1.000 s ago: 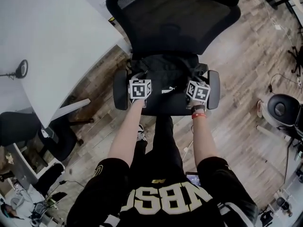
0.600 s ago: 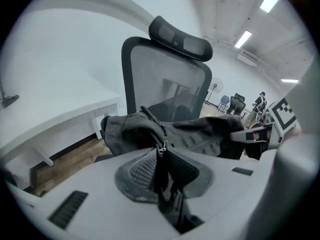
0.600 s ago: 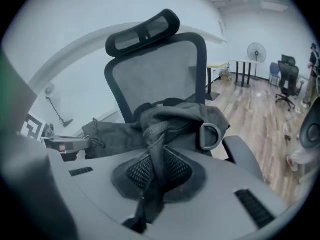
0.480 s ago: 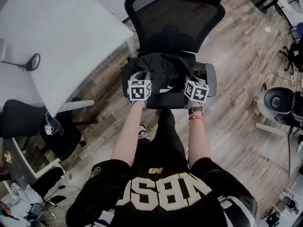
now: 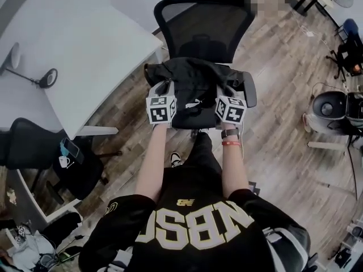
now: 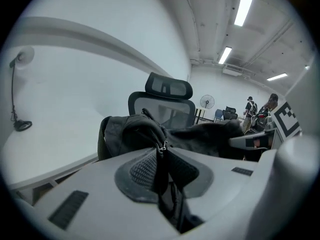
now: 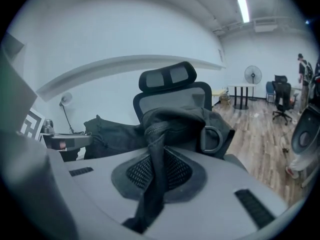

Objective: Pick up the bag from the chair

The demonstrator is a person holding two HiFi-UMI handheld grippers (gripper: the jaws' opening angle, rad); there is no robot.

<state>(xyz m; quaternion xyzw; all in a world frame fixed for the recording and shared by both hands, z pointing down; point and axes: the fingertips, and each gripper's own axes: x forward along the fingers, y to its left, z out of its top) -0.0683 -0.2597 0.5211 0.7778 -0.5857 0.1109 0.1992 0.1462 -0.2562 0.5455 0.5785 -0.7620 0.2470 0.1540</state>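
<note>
The black bag (image 5: 193, 86) hangs stretched between my two grippers, over the seat of the black mesh office chair (image 5: 204, 33). My left gripper (image 5: 165, 90) is shut on the bag's left end, with zipper fabric (image 6: 159, 149) pinched between its pads. My right gripper (image 5: 226, 90) is shut on the bag's right end, where a fold of black cloth (image 7: 156, 159) runs down between the jaws. A D-ring (image 7: 212, 139) shows on the bag in the right gripper view. The chair's seat is mostly hidden under the bag.
A white table (image 5: 74, 50) with a desk lamp (image 5: 48, 77) stands to the left of the chair. Another black chair (image 5: 28, 146) sits at lower left. A round dark device (image 5: 329, 106) is on the wooden floor at right. People and a fan (image 7: 252, 76) stand far off.
Both grippers have risen and drawn back toward the person with the bag held between them. The bag now spreads wider, over the chair's armrests.
</note>
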